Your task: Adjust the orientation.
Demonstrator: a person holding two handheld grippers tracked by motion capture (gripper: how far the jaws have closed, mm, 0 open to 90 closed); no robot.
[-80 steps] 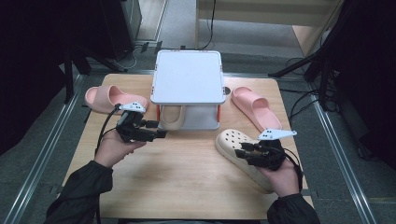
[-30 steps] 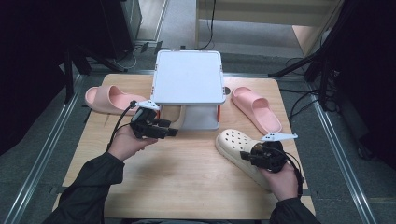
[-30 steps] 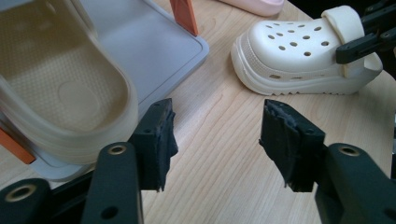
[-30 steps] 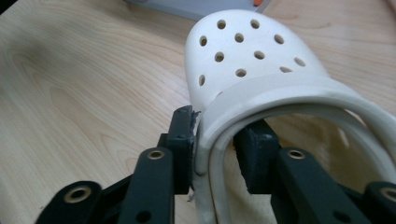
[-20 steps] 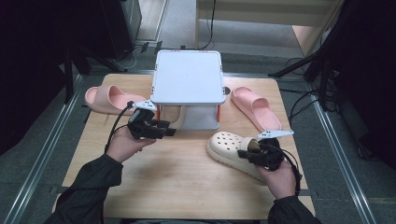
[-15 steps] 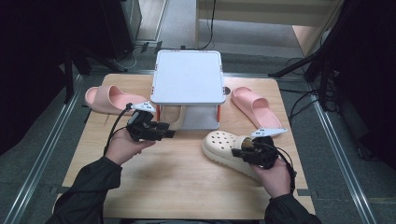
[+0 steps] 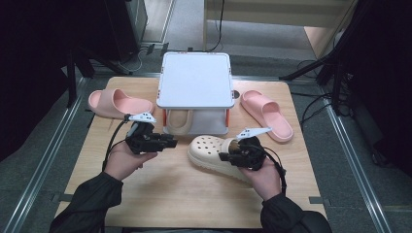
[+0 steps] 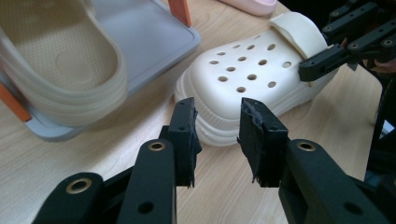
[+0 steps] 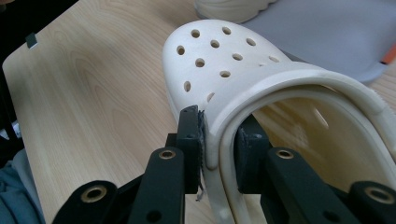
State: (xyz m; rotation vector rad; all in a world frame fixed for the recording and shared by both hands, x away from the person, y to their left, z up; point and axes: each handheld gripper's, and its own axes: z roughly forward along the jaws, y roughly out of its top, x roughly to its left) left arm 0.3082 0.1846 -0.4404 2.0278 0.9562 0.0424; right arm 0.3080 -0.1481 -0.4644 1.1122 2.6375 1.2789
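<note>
A cream perforated clog (image 7: 214,153) lies on the wooden table in front of the rack. My right gripper (image 7: 228,156) is shut on its side wall beside the heel strap; in the right gripper view the pads (image 9: 190,154) pinch the rim of the clog (image 9: 219,60). My left gripper (image 7: 171,141) points at the clog's toe from the left. Its jaws have just been closing and stand open, with nothing between the fingertips (image 8: 184,135), short of the clog (image 8: 247,79). A matching cream clog (image 8: 56,70) sits on the rack's lower tray.
The grey two-level rack (image 7: 195,80) with orange posts stands at the table's back middle. One pink slide (image 7: 114,103) lies to its left and another pink slide (image 7: 266,114) to its right. Bare wood stretches along the front edge (image 7: 184,194).
The right gripper has dragged the clog leftward, toward the rack's front. The left gripper has shifted slightly right toward the clog's toe and its jaws have narrowed.
</note>
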